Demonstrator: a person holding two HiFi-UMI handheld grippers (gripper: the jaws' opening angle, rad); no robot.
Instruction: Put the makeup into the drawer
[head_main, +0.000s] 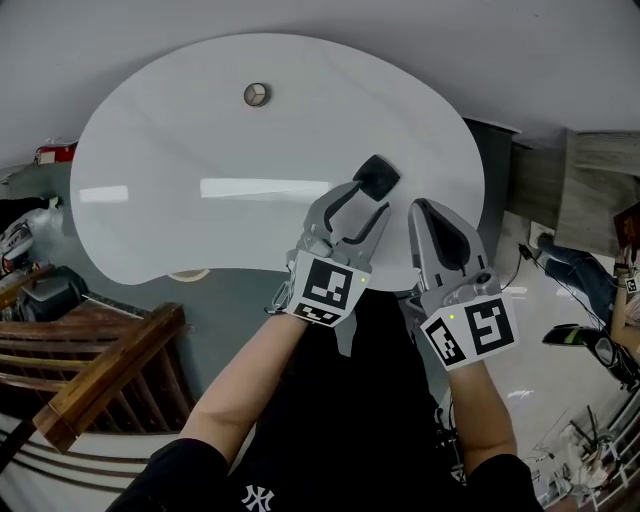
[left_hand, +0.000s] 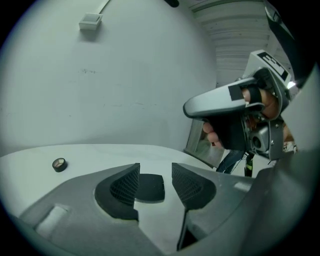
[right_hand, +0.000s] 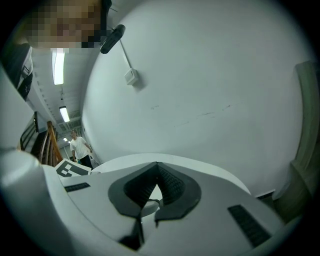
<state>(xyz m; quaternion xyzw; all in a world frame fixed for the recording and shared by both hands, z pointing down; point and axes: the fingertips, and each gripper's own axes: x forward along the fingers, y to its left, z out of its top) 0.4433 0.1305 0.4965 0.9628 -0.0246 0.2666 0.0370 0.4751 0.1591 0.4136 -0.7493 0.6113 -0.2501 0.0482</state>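
A black square compact (head_main: 378, 176) lies on the white rounded table (head_main: 180, 170) near its front right edge. My left gripper (head_main: 367, 199) stands open right at it. In the left gripper view the compact (left_hand: 150, 188) rests flat on the tabletop between the two pads (left_hand: 126, 186), which do not press on it. A small round jar (head_main: 256, 94) sits far back on the table, to the left in the left gripper view (left_hand: 59, 164). My right gripper (head_main: 421, 209) hovers beside the left one over the table's edge, shut with nothing in it (right_hand: 156, 176).
A grey cabinet (head_main: 496, 165) stands under the table's right end. A wooden railing (head_main: 105, 365) runs at the lower left. A person (right_hand: 80, 147) stands far off. A small white box (left_hand: 90, 21) hangs on the wall behind the table.
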